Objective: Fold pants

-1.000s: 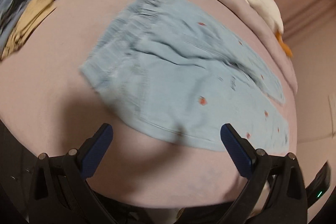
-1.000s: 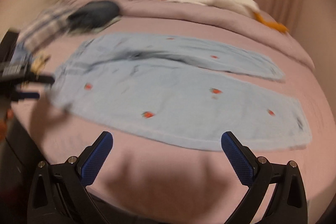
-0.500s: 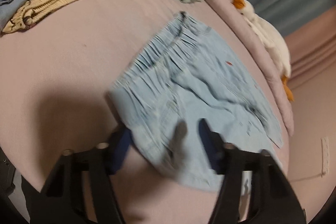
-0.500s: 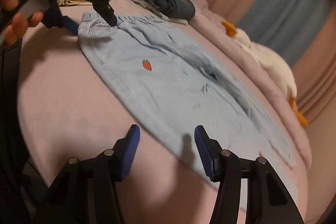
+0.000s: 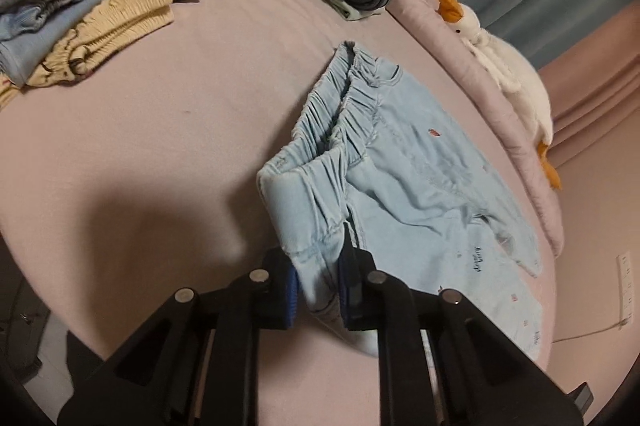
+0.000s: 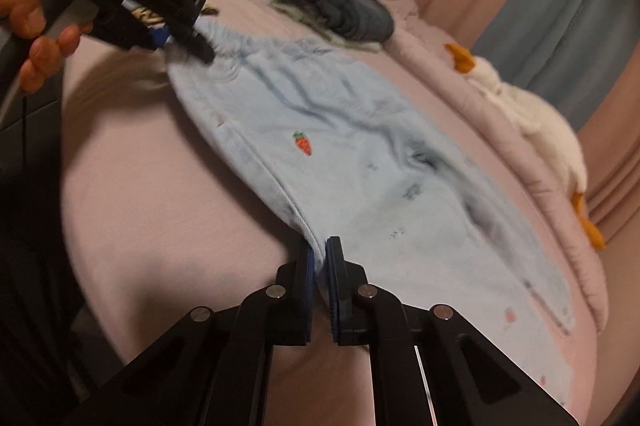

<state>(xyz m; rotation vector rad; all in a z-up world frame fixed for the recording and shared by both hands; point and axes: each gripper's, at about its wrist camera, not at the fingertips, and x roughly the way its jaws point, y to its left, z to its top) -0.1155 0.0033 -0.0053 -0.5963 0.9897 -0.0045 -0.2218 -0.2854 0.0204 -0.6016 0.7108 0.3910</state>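
Since the pale blue pants (image 6: 360, 154) lie flat along the pink bed (image 5: 160, 146), with the waistband toward the pillows and the legs running away toward the plush goose (image 6: 532, 114), the fold probably turns on carrying the near long edge across to the far one. Both hands sit on that near edge, well apart along the long axis. The left gripper (image 5: 316, 286) has just been closing, and its fingers (image 5: 286, 290) now clench the bunched corner of the elastic waistband, the cloth rising straight ahead of them. The right gripper (image 6: 319, 266), also just closed, pinches the side seam farther down the leg, the fabric spreading ahead and to its right.
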